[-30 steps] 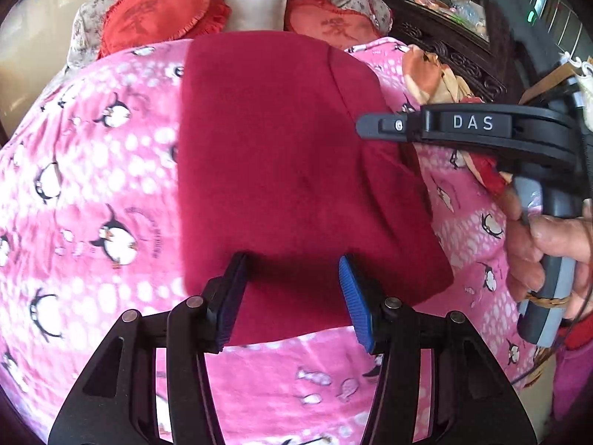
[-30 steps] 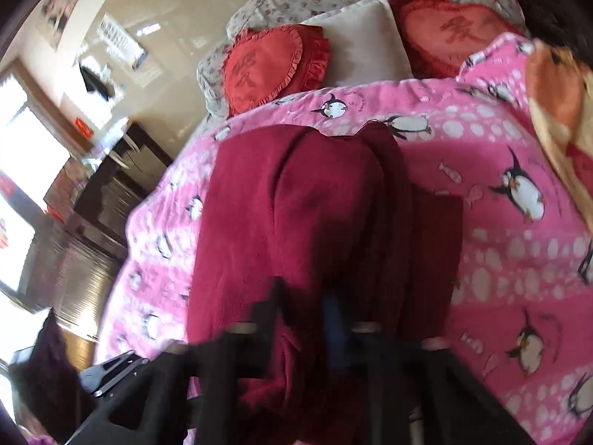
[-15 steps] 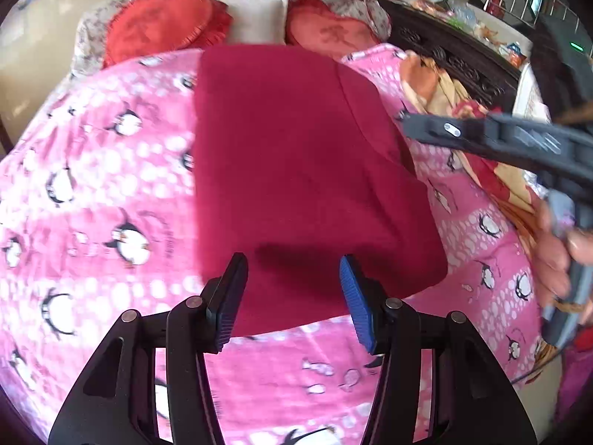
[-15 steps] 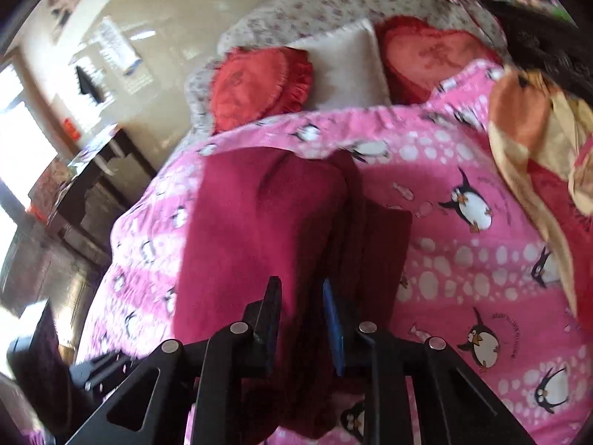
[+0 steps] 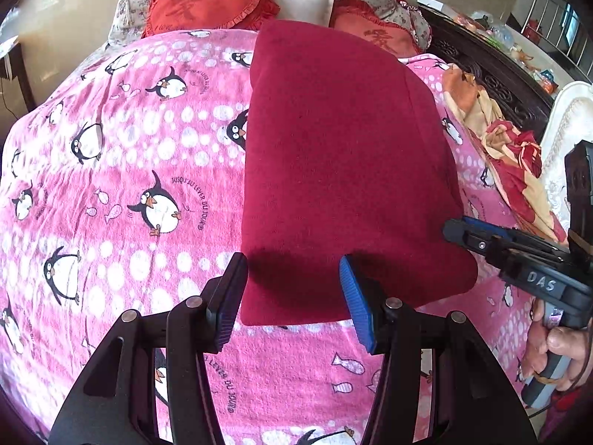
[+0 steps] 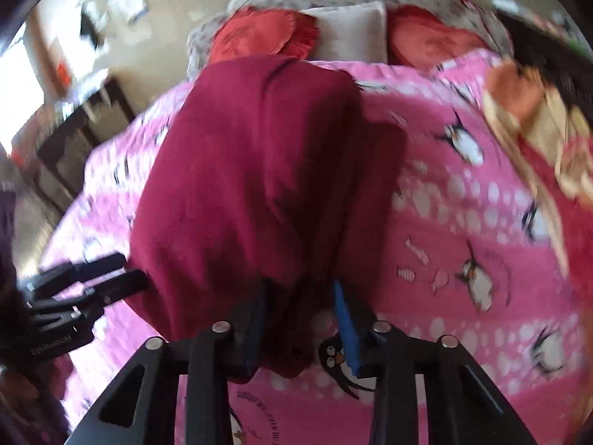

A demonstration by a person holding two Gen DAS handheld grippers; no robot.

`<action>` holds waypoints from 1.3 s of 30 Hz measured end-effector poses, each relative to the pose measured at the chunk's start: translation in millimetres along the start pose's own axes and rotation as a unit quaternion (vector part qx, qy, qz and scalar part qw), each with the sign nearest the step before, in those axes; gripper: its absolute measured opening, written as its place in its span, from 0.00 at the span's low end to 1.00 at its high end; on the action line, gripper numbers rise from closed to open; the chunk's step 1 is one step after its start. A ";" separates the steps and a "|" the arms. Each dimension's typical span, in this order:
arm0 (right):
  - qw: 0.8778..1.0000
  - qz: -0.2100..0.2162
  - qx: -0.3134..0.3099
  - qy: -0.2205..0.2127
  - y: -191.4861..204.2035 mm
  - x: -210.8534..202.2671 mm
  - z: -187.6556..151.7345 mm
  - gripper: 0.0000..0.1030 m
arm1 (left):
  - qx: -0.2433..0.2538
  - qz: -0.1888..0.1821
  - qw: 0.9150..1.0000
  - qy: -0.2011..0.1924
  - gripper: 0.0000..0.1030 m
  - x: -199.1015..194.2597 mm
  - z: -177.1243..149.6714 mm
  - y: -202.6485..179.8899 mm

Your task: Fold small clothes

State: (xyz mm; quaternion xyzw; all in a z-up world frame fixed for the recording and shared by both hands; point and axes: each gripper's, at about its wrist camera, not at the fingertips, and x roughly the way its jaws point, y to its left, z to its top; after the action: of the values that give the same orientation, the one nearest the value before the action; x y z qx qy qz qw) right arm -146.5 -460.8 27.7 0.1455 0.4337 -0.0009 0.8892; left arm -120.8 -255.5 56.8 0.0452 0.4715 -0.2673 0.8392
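Since a second ago the right gripper (image 6: 302, 319) has dropped from over the red cloth's far right side to its near right corner, and its jaws have spread apart. Red cloth (image 5: 344, 163) lies folded flat on the pink penguin blanket (image 5: 122, 170) on the bed, long edge running toward the pillows (image 5: 207, 0). Left gripper (image 5: 292, 296) hovers at the near left corner, jaws spread wide, holding nothing. Right gripper's jaws are spread too, with the bunched near corner sitting between them; that view is blurred, so I cannot tell if the pads touch the fabric. Both grippers sit at the near edge, likely to take the two corners and fold the cloth away toward the pillows. An orange garment (image 5: 496, 137) lies crumpled at the right edge, well apart.
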 end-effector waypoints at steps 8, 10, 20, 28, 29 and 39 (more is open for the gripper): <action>0.998 0.003 0.001 -0.070 10.8 -54.4 5.1 0.52 | 0.001 0.012 1.000 -0.016 0.49 -11.1 3.9 1.0; 0.996 0.013 0.003 -0.087 15.3 -57.1 13.1 0.62 | -0.008 0.009 1.000 -0.019 0.49 -12.7 7.2 4.2; 0.993 0.025 0.079 -0.088 -17.9 -4.2 99.2 0.43 | 0.021 -0.001 1.000 -0.014 0.51 2.7 25.3 -12.7; 0.996 -0.009 0.026 -0.086 -16.5 20.7 129.7 0.09 | 0.041 0.006 0.999 -0.019 0.67 17.1 29.9 -25.5; 0.996 -0.028 0.027 -0.077 -17.7 28.4 129.9 0.09 | 0.043 0.008 0.999 -0.019 0.67 18.2 30.1 -26.7; 0.995 -0.001 0.041 -0.092 -6.8 -14.6 106.2 0.20 | 0.037 0.008 0.999 -0.019 0.67 18.7 29.9 -23.6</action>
State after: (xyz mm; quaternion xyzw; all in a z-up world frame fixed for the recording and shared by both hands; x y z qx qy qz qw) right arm -74.6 -496.7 98.9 0.1806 0.3502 -0.0325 0.9185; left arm -101.8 -293.0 62.2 0.0749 0.4451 -0.2781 0.8479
